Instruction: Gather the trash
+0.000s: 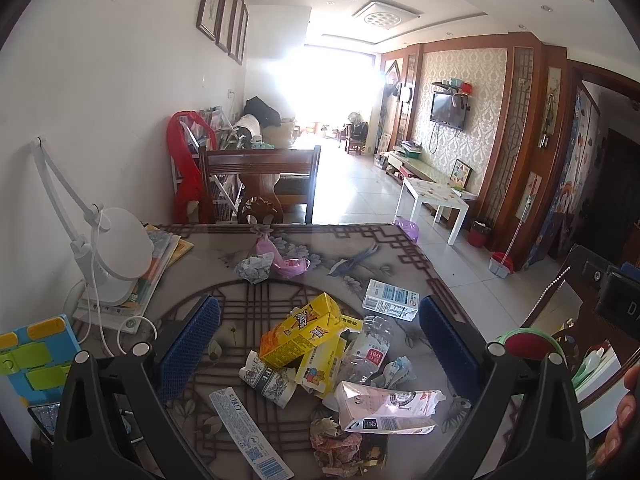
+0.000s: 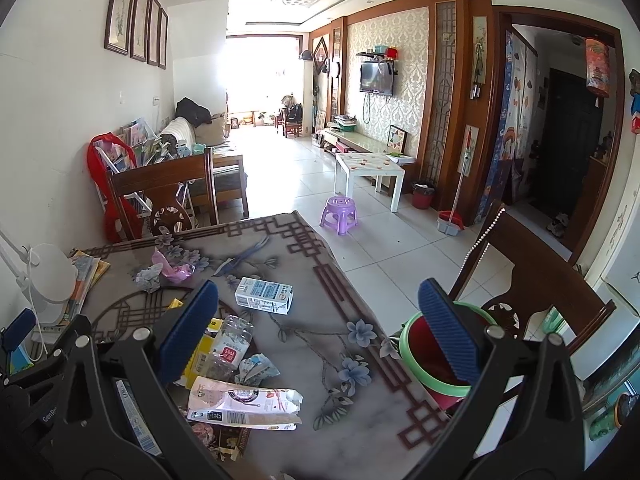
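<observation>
Trash lies in a heap on the patterned table (image 1: 280, 304): a yellow carton (image 1: 300, 332), a clear plastic bottle (image 1: 366, 350), a pink flattened carton (image 1: 384, 406), a white-blue carton (image 1: 390, 300), a long white-blue box (image 1: 250, 434), crumpled paper (image 1: 254, 268) and a pink bag (image 1: 280, 260). My left gripper (image 1: 320, 344) is open above the heap, holding nothing. My right gripper (image 2: 320, 336) is open and empty over the table's right part; the pink carton (image 2: 244, 404), bottle (image 2: 232, 344) and white-blue carton (image 2: 264, 296) lie between its fingers. A red bucket with a green rim (image 2: 432, 364) stands beside the table's right edge.
A white desk lamp (image 1: 116, 252) stands on books at the table's left. A blue-green toy (image 1: 32, 360) lies at the near left. Wooden chairs stand behind the table (image 1: 260, 180) and at the right (image 2: 532, 280). A purple stool (image 2: 340, 212) is on the tiled floor.
</observation>
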